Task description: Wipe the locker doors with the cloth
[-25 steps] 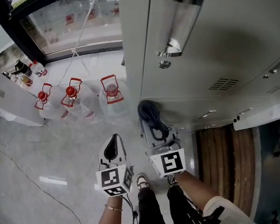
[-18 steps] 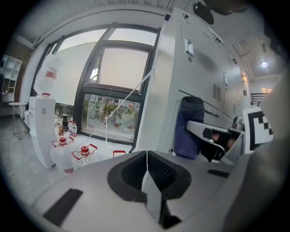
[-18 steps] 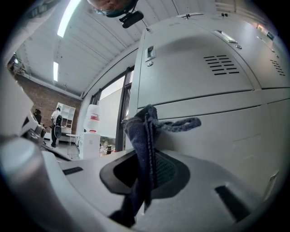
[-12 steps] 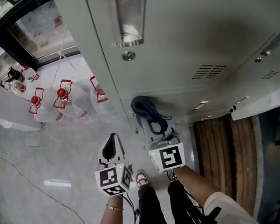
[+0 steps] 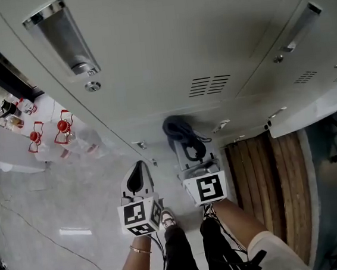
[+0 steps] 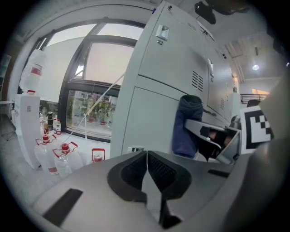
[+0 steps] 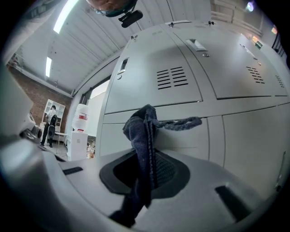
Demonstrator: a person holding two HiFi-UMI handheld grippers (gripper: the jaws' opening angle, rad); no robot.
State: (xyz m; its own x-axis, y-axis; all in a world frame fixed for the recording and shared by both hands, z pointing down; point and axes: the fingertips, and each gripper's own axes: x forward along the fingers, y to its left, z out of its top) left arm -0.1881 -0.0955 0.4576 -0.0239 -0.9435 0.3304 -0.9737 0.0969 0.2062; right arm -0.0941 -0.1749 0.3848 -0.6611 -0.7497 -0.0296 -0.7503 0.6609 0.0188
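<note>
Wiping step looks to be in hand. Right gripper (image 5: 187,154) is clenched on the dark blue cloth (image 5: 179,131). The cloth bunches out past the jaw tips, just below the vent slots (image 5: 209,85), at the seam under that locker door (image 5: 149,61); contact with the metal is likely but not certain. Left gripper (image 5: 137,172) is below-left of the vent slots, jaws pressed together on nothing, idle. Next move, as I judge it: flatten the cloth on the panel and sweep up toward the vent slots, minding the loose tail. Count: two grippers; one cloth; two recessed handles (image 5: 62,34); two sets of vent slots; three red-capped water jugs (image 6: 63,156) far left of the vents; door panels several, exact number unsure.
</note>
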